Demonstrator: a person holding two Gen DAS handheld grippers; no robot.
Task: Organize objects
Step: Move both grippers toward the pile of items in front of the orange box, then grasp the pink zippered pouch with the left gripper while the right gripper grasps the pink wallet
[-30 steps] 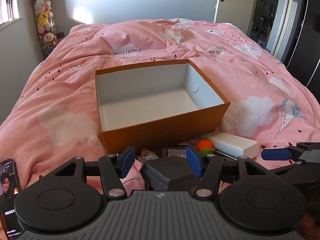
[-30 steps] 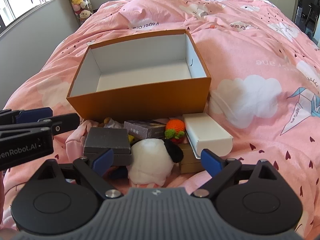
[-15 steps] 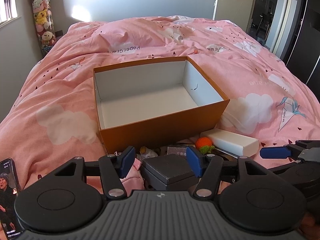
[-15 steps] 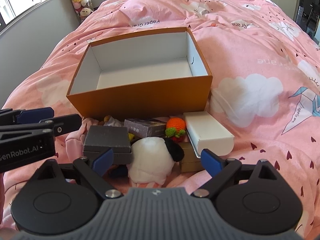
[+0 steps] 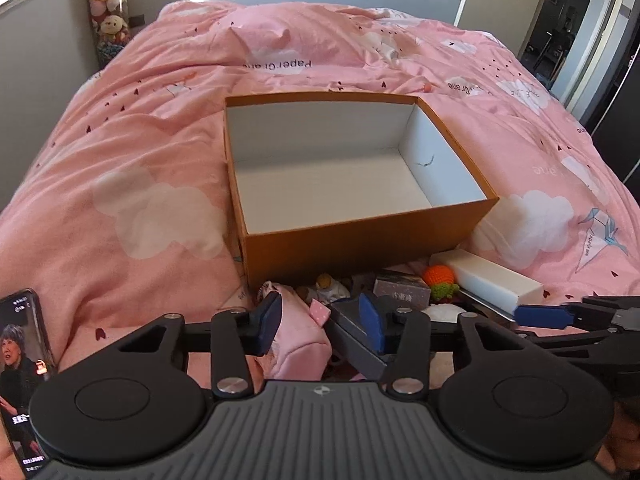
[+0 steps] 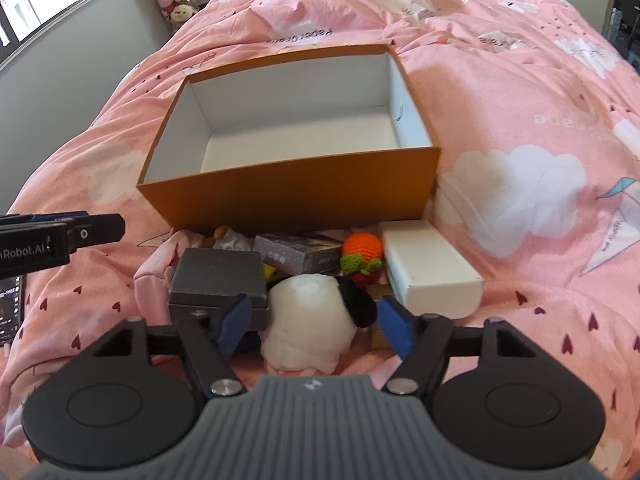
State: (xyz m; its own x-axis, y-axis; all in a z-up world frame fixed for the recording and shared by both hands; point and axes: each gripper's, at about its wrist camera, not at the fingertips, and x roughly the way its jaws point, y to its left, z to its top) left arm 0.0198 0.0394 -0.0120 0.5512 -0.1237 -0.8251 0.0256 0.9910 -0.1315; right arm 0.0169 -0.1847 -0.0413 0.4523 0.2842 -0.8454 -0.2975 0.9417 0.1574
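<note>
Bedding: a pink duvet printed with clouds and cranes is spread over the bed. An orange box with a white, bare interior is set on it, open side up, at mid-bed.

Items are heaped on the duvet just near of the box's near wall:
- grey box, lidded, at the left of the heap;
- pink pouch, touching the grey box's left side;
- dark card box, lying flat, far of the grey box;
- orange knitted toy with green leaves, between the card box and the white box;
- white box, long, at the right of the heap;
- white plush with a black ear, nearest of all, beside the grey box.

A phone with a lit screen is seen at the far left edge of the left view.

Left claw: released, jaws spread, held low over the pink pouch and the grey box's left end; nothing is gripped.

Right claw: released, jaws spread wide to either side of the white plush; whether the pads touch it cannot be told.

Stuffed toys are stacked in the far left corner of the room.
</note>
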